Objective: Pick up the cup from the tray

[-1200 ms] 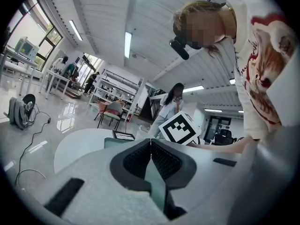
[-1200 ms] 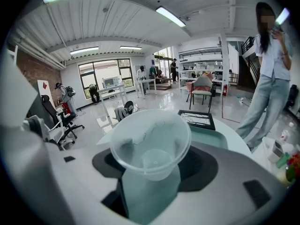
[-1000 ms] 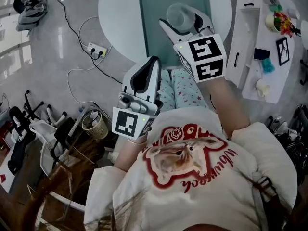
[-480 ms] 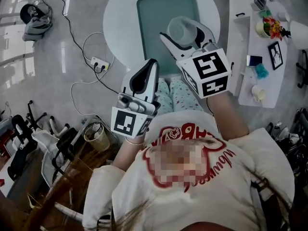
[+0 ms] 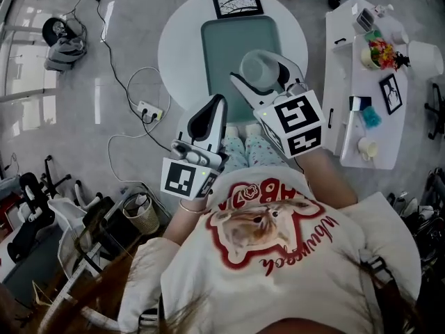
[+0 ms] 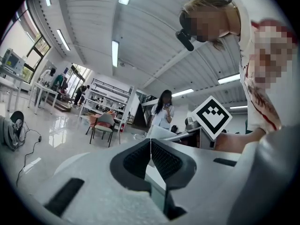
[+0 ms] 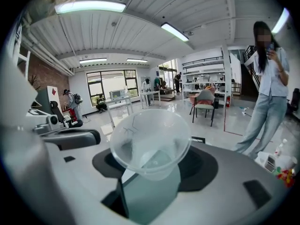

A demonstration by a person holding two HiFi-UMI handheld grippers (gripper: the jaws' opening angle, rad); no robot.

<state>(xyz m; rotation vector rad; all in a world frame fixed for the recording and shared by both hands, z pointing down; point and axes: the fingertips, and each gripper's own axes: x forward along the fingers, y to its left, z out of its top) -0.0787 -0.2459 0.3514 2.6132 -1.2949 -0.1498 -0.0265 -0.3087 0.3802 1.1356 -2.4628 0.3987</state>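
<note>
The right gripper (image 5: pixel 266 81) is closed on the clear plastic cup (image 7: pixel 150 142), with one jaw on each side of the cup wall. The cup mouth faces the gripper's camera. The cup is held over the near right part of the teal tray (image 5: pixel 226 44). The tray lies on the round white surface (image 5: pixel 179 51). The left gripper (image 5: pixel 217 104) is on the near side of the tray, off its left corner, with its jaws together and nothing between them.
</note>
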